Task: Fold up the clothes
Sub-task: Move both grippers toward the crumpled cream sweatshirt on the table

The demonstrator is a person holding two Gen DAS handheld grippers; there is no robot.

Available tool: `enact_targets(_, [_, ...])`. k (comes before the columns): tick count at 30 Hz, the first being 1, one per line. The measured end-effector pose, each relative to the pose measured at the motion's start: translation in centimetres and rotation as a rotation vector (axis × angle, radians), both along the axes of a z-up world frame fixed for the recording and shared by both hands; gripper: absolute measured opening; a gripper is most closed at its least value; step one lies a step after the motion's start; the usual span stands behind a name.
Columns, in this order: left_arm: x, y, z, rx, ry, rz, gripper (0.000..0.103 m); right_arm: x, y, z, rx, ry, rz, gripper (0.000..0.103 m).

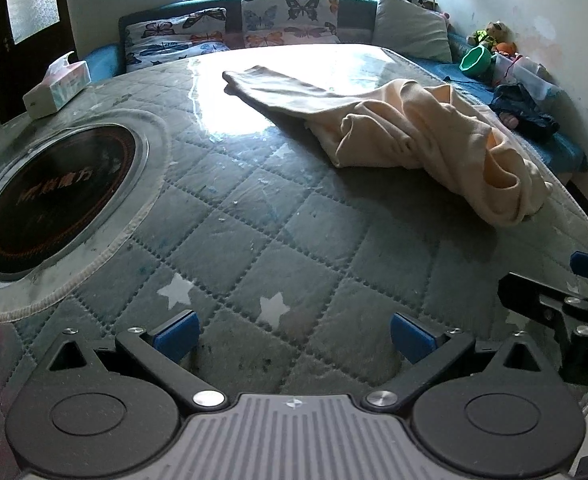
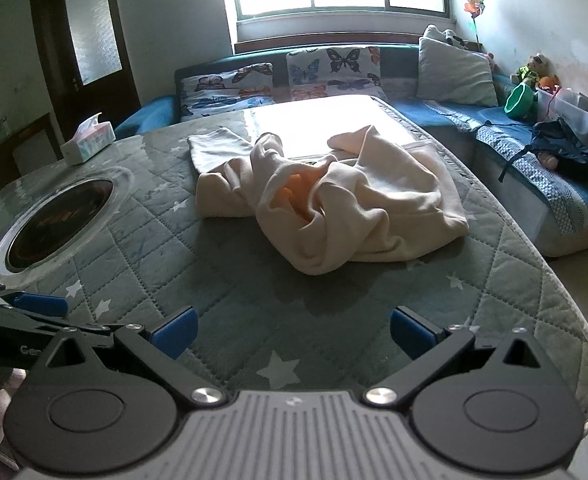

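Garment [image 2: 334,196]: one, cream, crumpled in heap on quilted table cover [image 2: 253,300], one sleeve stretched flat away from heap toward sofa. Two grippers, both near of garment, well apart from it: left gripper [image 1: 294,334] jaws spread wide, empty; right gripper [image 2: 294,334] same. One tissue box [image 2: 87,144] left of garment. One round inset cooktop [image 2: 59,224] left of garment, nearer. Two butterfly cushions [image 2: 334,72] on sofa beyond garment.

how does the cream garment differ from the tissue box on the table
The crumpled cream fabric garment is soft, shapeless and sprawled across the middle of the quilted table; the white rectangular tissue box is rigid, much smaller and sits at the far left edge. Both rest on the table, untouched by either gripper.
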State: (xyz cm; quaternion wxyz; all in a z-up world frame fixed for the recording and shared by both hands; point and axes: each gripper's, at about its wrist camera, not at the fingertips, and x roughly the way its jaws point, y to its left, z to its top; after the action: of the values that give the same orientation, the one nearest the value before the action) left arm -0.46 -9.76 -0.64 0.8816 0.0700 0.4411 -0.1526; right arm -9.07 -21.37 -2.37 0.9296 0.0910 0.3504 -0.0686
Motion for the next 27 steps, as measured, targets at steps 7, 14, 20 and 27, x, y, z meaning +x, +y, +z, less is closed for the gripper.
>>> enact_targets(7, [0.4,-0.5,-0.1,0.010,0.002,-0.004,0.103,0.4,-0.3,-0.2,0.009,0.004,-0.007,0.103])
enact_targets(14, [0.7,-0.7,-0.1,0.011,0.006,-0.004,0.103,0.7,-0.6,-0.4,0.016,0.009,-0.006,0.103])
enact_targets(20, [1.1,-1.1,-0.1,0.013,0.009,-0.006,0.103,1.0,-0.7,-0.3,0.017,0.009,-0.004,0.103])
enact_targets(27, [1.3,-1.4,-0.1,0.017,0.014,-0.007,0.103,1.4,-0.8,-0.4,0.026,0.009,0.001,0.103])
